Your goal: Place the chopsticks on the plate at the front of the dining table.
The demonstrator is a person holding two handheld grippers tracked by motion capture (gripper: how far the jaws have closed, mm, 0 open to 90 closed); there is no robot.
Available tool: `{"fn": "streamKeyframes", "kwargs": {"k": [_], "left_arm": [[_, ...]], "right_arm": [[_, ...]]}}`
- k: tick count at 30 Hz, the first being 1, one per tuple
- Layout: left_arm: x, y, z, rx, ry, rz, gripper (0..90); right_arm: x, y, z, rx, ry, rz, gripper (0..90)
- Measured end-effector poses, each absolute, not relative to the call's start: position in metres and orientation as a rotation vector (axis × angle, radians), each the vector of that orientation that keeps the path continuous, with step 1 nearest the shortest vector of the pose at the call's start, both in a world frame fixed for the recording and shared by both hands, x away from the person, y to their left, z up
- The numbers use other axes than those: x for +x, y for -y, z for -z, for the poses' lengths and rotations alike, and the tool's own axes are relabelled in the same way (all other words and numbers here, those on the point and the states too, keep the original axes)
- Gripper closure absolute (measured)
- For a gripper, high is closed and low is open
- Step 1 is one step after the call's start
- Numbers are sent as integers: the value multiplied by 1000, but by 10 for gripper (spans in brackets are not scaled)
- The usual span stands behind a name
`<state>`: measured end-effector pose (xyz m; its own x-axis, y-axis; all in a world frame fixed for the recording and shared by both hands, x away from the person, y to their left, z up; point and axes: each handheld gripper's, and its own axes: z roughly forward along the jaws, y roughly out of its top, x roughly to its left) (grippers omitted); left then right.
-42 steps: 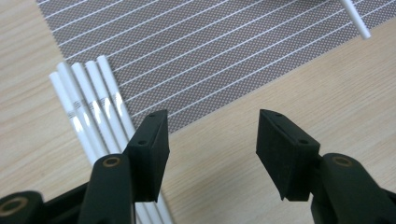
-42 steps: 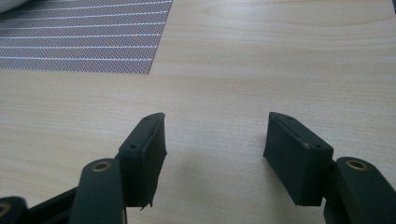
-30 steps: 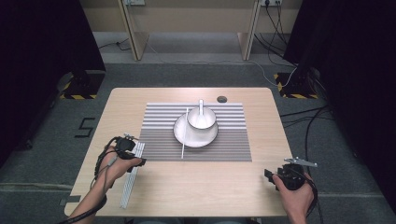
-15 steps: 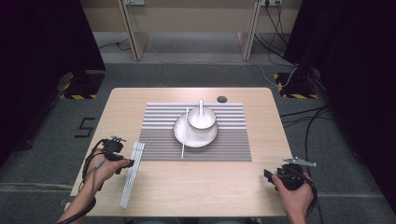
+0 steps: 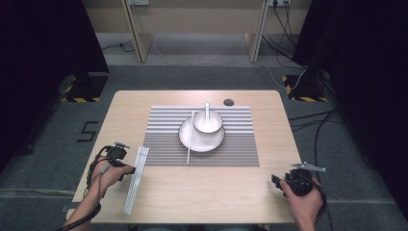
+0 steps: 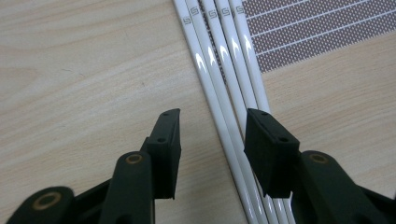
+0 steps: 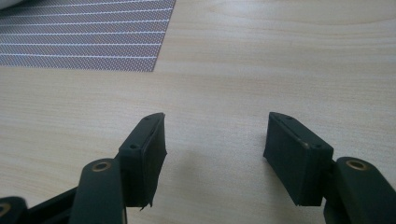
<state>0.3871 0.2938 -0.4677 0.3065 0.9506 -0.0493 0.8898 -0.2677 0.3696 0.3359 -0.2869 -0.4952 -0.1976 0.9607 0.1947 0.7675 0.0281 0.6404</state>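
Note:
Several white chopsticks [image 5: 136, 179] lie side by side near the table's left front, their far ends resting on the corner of the striped placemat [image 5: 159, 154]. In the left gripper view these chopsticks [image 6: 219, 74] run up the frame. My left gripper [image 6: 212, 135] is open low over them: one or two sticks lie in the gap and the others pass under the right-hand jaw. In the high view that left gripper [image 5: 127, 168] sits just left of the bundle. My right gripper [image 7: 215, 140] is open over bare wood, and in the high view this right gripper [image 5: 279, 181] is near the front right corner.
On the placemat stands a white plate [image 5: 185, 137] with a white bowl [image 5: 208, 122] and a spoon [image 5: 207, 109] in it. One single chopstick [image 5: 189, 144] lies across the plate's left side. A small dark disc [image 5: 228, 102] lies at the table's far edge.
My left hand and gripper have shifted a little to the left and toward the near edge beside the chopsticks. The bundle has hardly moved. The right gripper is still.

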Motion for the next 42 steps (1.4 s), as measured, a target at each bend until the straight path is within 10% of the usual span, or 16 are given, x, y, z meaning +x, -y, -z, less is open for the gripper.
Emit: {"fn": "streamKeyframes", "kwargs": {"k": [42], "left_arm": [[396, -296, 481, 2319, -1677, -240, 666]], "right_arm": [[336, 289, 495, 1773, -2019, -941, 386]]}}
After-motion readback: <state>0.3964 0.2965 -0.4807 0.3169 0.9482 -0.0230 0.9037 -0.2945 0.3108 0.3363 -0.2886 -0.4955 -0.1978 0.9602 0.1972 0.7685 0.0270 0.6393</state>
